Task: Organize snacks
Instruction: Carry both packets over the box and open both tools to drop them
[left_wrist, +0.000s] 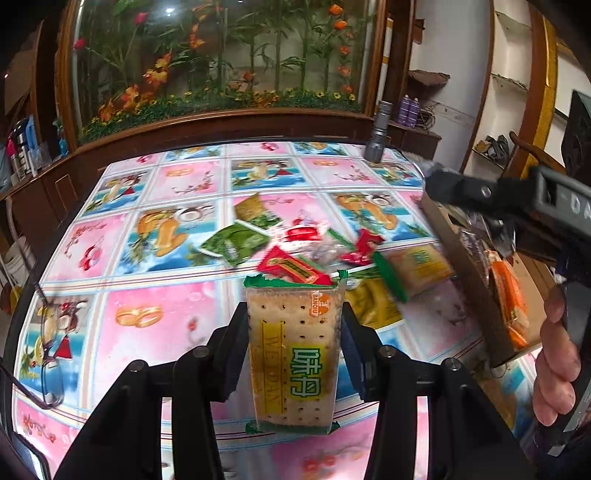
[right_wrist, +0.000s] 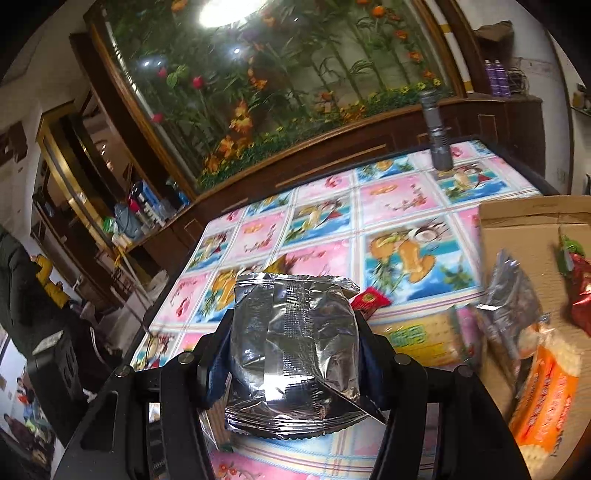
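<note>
My left gripper (left_wrist: 295, 314) is shut on a clear cracker pack (left_wrist: 293, 354) with green ends and yellow-green lettering, held above the table. Beyond it lies a loose pile of snacks (left_wrist: 295, 251): green packets, red packets and a yellow cracker pack. My right gripper (right_wrist: 293, 325) is shut on a silver foil packet (right_wrist: 293, 354) that fills the space between its fingers. The right gripper (left_wrist: 480, 192) also shows at the right of the left wrist view, with a hand (left_wrist: 557, 354) on its handle. A cardboard box (right_wrist: 524, 229) at the right holds an orange pack (right_wrist: 546, 398), a silver packet and a red one.
The table (left_wrist: 166, 317) wears a pink and blue cartoon-patterned cloth. A grey flashlight (right_wrist: 437, 136) stands upright at its far right corner. Spectacles (left_wrist: 51, 350) lie near the left edge. A wooden cabinet with a glass flower display (left_wrist: 221, 66) stands behind the table.
</note>
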